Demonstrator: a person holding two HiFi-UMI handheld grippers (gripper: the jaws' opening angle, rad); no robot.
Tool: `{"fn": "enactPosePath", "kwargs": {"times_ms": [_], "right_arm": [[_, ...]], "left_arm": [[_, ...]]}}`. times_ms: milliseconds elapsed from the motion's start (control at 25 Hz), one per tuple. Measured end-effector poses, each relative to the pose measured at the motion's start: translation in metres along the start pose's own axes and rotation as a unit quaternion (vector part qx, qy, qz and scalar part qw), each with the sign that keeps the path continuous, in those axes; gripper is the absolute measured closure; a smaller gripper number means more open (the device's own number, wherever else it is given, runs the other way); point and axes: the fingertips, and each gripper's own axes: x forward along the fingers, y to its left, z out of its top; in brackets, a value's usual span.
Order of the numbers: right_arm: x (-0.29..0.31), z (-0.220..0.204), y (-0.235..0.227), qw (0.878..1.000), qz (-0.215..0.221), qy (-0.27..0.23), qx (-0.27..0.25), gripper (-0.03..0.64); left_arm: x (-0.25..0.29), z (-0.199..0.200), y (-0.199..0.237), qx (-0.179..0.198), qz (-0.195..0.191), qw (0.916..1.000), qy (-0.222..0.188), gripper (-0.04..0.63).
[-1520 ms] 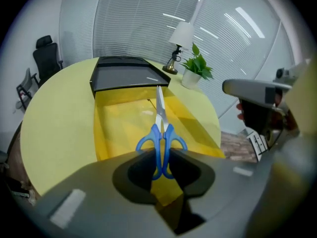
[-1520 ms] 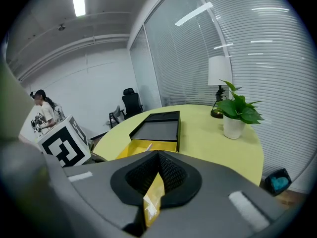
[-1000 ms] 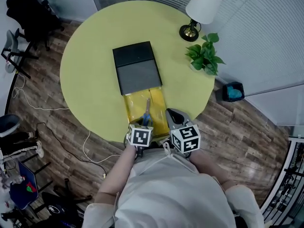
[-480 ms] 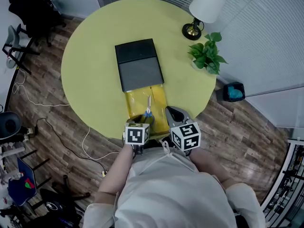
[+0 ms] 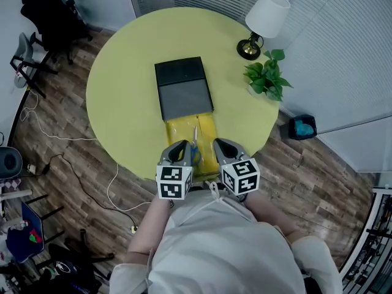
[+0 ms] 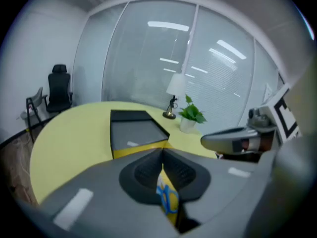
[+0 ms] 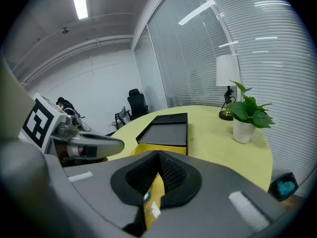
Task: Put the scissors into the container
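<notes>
The scissors point(image 5: 195, 144), blue-handled, lie lengthwise in the yellow container point(image 5: 208, 129), which sticks out from under a black box point(image 5: 184, 87) on the round yellow table point(image 5: 122, 97). My left gripper point(image 5: 179, 147) hovers at the container's left near corner, jaws shut and empty. In the left gripper view the tips point(image 6: 162, 152) meet, with the blue handles point(image 6: 168, 200) showing below them. My right gripper point(image 5: 220, 144) sits at the container's right near corner, also shut with nothing in it; its tips point(image 7: 158, 155) touch.
A lamp point(image 5: 264, 17) and a potted plant point(image 5: 266, 75) stand at the table's far right. The table's near edge runs just under both grippers. Chairs point(image 5: 43, 23) and cables are on the wooden floor to the left.
The left gripper was open over the scissors' handles. It has let them go, drawn back to the left of the container and shut. The scissors stay in the container.
</notes>
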Motion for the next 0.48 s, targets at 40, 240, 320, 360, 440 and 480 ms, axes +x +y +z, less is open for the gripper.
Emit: {"fn": "enactPosePath", "kwargs": {"times_ms": [40,240,320,360,440,480], "right_arm": [[-0.002,0.002,0.001,1.000,0.000,-0.004,-0.002,0.618],[-0.015,0.019,0.012,0.999,0.009,-0.040,-0.002,0.618],[-0.022,0.031,0.014,0.998,0.017,-0.065,0.006,0.618],[-0.025,0.037,0.015,0.997,0.019,-0.077,0.005,0.618],[-0.028,0.047,0.018,0.995,0.023,-0.094,-0.008,0.618],[-0.029,0.049,0.020,0.995,0.024,-0.098,-0.016,0.618]], "left_arm": [[-0.007,0.014,-0.001,0.018,0.003,0.9994,-0.030,0.588],[-0.044,0.067,-0.013,0.080,-0.011,0.9839,-0.159,0.588],[-0.052,0.075,-0.015,0.084,-0.015,0.9801,-0.179,0.588],[-0.054,0.077,-0.014,0.081,-0.013,0.9797,-0.183,0.588],[-0.055,0.076,-0.009,0.074,-0.008,0.9806,-0.182,0.588],[-0.056,0.075,-0.007,0.072,-0.004,0.9811,-0.180,0.588]]}}
